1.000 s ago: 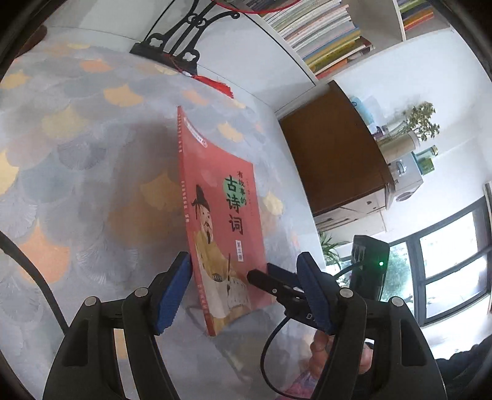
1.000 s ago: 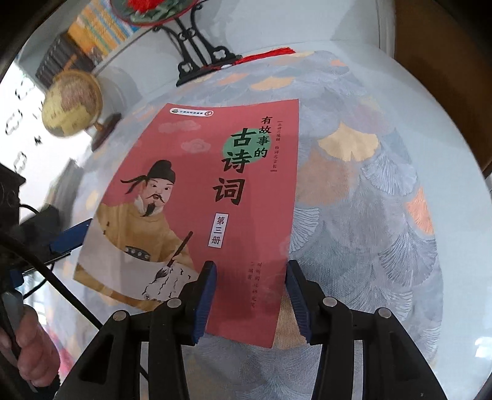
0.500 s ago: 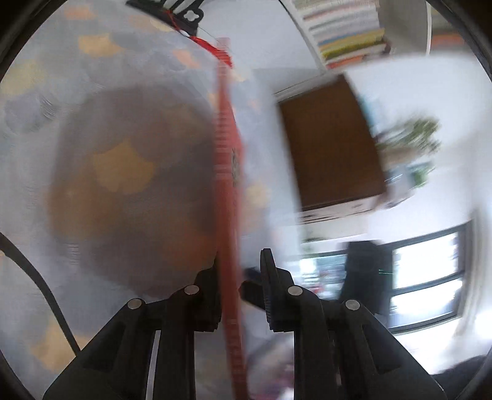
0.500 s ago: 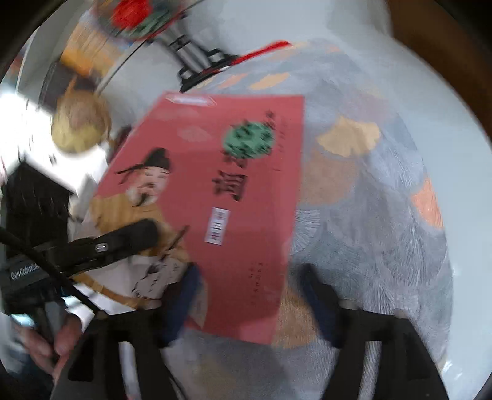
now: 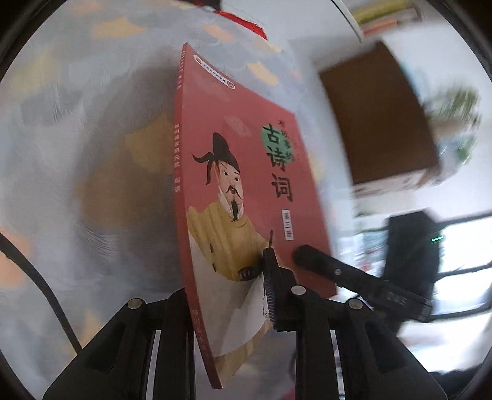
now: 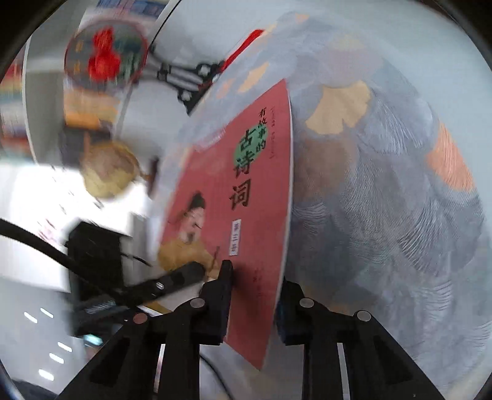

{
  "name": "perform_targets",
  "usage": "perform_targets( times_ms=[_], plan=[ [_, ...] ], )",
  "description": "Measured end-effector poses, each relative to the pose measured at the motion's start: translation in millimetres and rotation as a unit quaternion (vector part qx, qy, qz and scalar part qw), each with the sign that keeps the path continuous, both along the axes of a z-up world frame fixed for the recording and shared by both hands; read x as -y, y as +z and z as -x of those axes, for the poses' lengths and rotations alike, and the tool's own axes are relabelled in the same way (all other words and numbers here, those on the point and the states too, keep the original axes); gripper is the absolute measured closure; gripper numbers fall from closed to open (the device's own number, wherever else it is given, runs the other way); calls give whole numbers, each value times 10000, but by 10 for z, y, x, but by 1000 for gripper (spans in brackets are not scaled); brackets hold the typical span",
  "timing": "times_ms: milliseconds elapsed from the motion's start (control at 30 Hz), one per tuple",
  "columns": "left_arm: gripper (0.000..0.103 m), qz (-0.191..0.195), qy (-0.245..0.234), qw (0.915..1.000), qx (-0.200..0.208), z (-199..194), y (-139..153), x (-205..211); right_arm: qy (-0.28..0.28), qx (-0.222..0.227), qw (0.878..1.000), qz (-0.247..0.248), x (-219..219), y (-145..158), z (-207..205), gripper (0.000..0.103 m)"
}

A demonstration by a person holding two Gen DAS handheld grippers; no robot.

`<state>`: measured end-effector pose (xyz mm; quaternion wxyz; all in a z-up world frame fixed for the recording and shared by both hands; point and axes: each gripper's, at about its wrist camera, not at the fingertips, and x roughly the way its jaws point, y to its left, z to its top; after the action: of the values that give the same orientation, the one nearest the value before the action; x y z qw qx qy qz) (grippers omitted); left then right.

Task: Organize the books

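A thin red book (image 5: pixel 246 160) with a robed figure on its cover is tilted up off the patterned tablecloth (image 5: pixel 77 172), spine to the left. My left gripper (image 5: pixel 227 292) is clamped on its lower spine corner, one pad on the cover and the other finger behind; its jaws are opening slightly. In the right wrist view the same book (image 6: pixel 261 172) stands between my right gripper's (image 6: pixel 255 295) closing jaws, with the left finger on the cover and the right finger behind the lower edge. Each view also shows the other gripper's black finger on the cover.
A black ornament stand (image 6: pixel 187 77) with a red tassel sits at the table's far side, beside a round embroidered fan (image 6: pixel 107 58) and a small globe (image 6: pixel 107 169). A brown cabinet (image 5: pixel 378 117) and shelves of books (image 5: pixel 387 15) stand beyond the table edge.
The book lay flat with both grippers open around its near edge. Both have since closed on it and it has been tipped up off the cloth.
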<state>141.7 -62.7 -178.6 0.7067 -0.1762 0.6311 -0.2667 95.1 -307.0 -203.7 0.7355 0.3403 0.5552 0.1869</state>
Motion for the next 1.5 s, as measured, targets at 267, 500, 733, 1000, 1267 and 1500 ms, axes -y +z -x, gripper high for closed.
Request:
perform_targets(
  times_ms=[267, 500, 733, 1000, 1267, 1500],
  plan=[
    [75, -1514, -676, 9818, 921, 145, 261, 369, 1058, 808, 9705, 2012, -570, 294, 51, 79],
    [75, -1522, -535, 9785, 1288, 327, 478, 254, 1463, 1264, 9584, 2102, -648, 479, 206, 79],
    [75, -1545, -371, 9751, 1550, 620, 673, -154, 1787, 1638, 9452, 2185, -975, 680, 366, 79],
    [75, -1269, -78, 9774, 1690, 781, 854, -798, 2103, 1933, 9307, 2287, -1510, 922, 483, 79],
    [75, -1148, 230, 9714, 2064, 910, 1207, -1558, 2123, 2295, 9201, 2360, -2219, 1263, 622, 79],
    [75, -1203, 709, 9587, 2478, 947, 1521, -2340, 2273, 2754, 9035, 2369, -3010, 1639, 568, 79]
  ],
)
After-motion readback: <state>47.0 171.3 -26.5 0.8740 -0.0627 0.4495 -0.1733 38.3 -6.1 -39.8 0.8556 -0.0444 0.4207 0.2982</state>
